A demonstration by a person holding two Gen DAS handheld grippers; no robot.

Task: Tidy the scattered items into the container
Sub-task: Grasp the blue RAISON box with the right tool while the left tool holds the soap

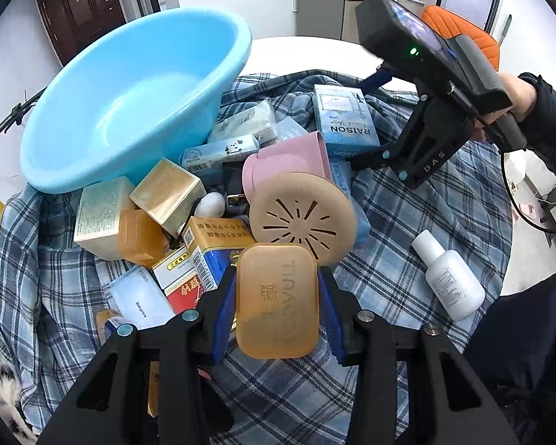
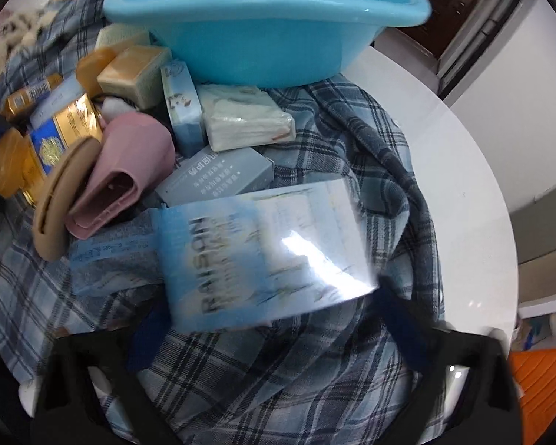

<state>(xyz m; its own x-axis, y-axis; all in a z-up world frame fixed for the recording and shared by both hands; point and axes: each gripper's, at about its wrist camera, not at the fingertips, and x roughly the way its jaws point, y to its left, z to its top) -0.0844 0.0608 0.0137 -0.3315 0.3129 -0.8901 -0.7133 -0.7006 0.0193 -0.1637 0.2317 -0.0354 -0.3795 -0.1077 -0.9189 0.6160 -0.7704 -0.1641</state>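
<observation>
A translucent amber soap bar (image 1: 277,300) sits pinched in the left hand-held gripper (image 1: 278,307), short of the empty sky-blue plastic basin (image 1: 129,104); it may slip. The right hand-held gripper (image 2: 274,319) gapes astride a pale blue RAISON carton (image 2: 267,248) beside the basin, not yet pressing.

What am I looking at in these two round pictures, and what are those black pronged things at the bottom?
Each picture comes from a camera on a hand-held gripper, looking along its two fingers. A person holds one in each hand; no robot arm is involved.

In the left view, the left gripper is shut on an amber soap bar. The right gripper, with the person's hand behind it, appears there too.

In the right view, the right gripper stands open over a light blue box, pads apart from it.

On the plaid cloth lie boxes, a tissue pack, a pink cup and a white bottle. The blue basin is empty.
</observation>
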